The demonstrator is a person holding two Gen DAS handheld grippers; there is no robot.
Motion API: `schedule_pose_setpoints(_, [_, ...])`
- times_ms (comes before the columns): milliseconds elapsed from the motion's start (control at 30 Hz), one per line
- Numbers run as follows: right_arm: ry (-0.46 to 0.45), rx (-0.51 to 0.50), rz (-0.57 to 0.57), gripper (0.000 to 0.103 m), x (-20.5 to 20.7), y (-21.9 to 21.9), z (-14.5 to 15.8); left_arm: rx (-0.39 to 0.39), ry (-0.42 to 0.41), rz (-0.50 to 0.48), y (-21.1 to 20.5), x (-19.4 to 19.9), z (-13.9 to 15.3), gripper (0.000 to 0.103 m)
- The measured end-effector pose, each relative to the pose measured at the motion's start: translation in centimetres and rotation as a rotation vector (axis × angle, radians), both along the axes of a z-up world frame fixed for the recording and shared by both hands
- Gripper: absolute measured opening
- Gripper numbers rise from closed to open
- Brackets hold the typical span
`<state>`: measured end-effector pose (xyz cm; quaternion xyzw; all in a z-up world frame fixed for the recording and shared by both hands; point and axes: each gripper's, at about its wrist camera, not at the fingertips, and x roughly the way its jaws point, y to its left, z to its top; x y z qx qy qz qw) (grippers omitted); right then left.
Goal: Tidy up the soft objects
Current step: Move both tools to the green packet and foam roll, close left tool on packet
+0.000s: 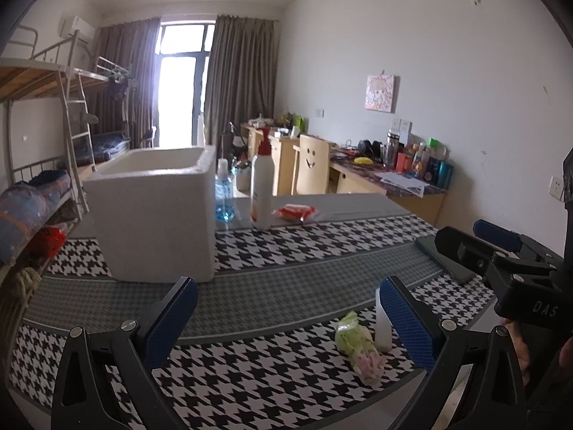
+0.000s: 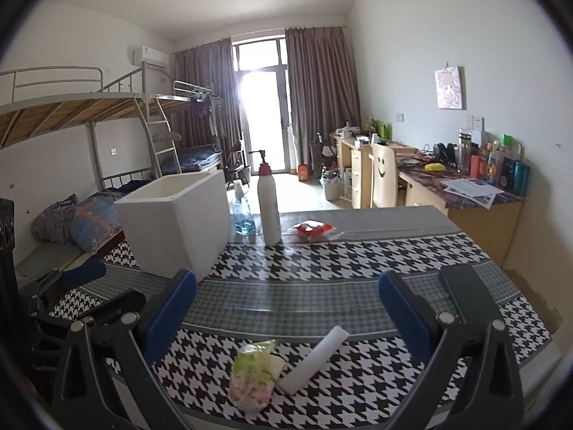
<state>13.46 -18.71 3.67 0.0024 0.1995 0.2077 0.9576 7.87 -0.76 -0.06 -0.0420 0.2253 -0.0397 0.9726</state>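
A green and pink soft packet (image 1: 358,347) (image 2: 254,372) lies on the houndstooth table near the front, with a white foam stick (image 1: 382,326) (image 2: 315,358) beside it. A white foam box (image 1: 154,211) (image 2: 179,218) stands open at the back left. A red soft packet (image 1: 295,212) (image 2: 313,231) lies at the back by a white pump bottle (image 1: 261,186) (image 2: 269,204). My left gripper (image 1: 286,322) is open and empty, left of the green packet. My right gripper (image 2: 286,315) is open and empty, above the packet and stick; it also shows in the left wrist view (image 1: 480,240).
A blue liquid bottle (image 1: 224,193) (image 2: 243,215) stands behind the box. A dark flat phone-like slab (image 2: 465,290) (image 1: 447,258) lies at the right of the table (image 2: 322,279). Bunk beds stand at the left and desks with a chair at the right.
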Motion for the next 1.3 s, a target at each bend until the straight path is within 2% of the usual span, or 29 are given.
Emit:
schedule_pose_setpoints(233, [0.018, -0.008, -0.022, 0.102, 0.3, -1.0, -0.7, 0.033, 0.024, -0.004, -1.3, 0.5, -0.9, 0.102])
schedule_pose_setpoints(700, [0.070, -0.032, -0.081, 0.102, 1.1, -2.6, -2.6, 0.005, 0.124, -0.079, -3.0, 2.1, -3.5, 0.102])
schedule_pose_setpoints(1100, [0.150, -0.047, -0.104, 0.102, 2.5, -3.4, -4.8, -0.004, 0.226, -0.129, -4.5, 3.6, -5.6, 0.102])
schedule_pose_setpoints(1167, [0.161, -0.043, -0.106, 0.102, 2.6, -3.6, -5.1, -0.005, 0.242, -0.132, -4.7, 3.9, -5.9, 0.101])
schedule_pose_setpoints(1300, [0.176, -0.045, -0.107, 0.102, 2.9, -4.0, -5.6, 0.005, 0.271, -0.145, -5.3, 4.5, -6.6, 0.091])
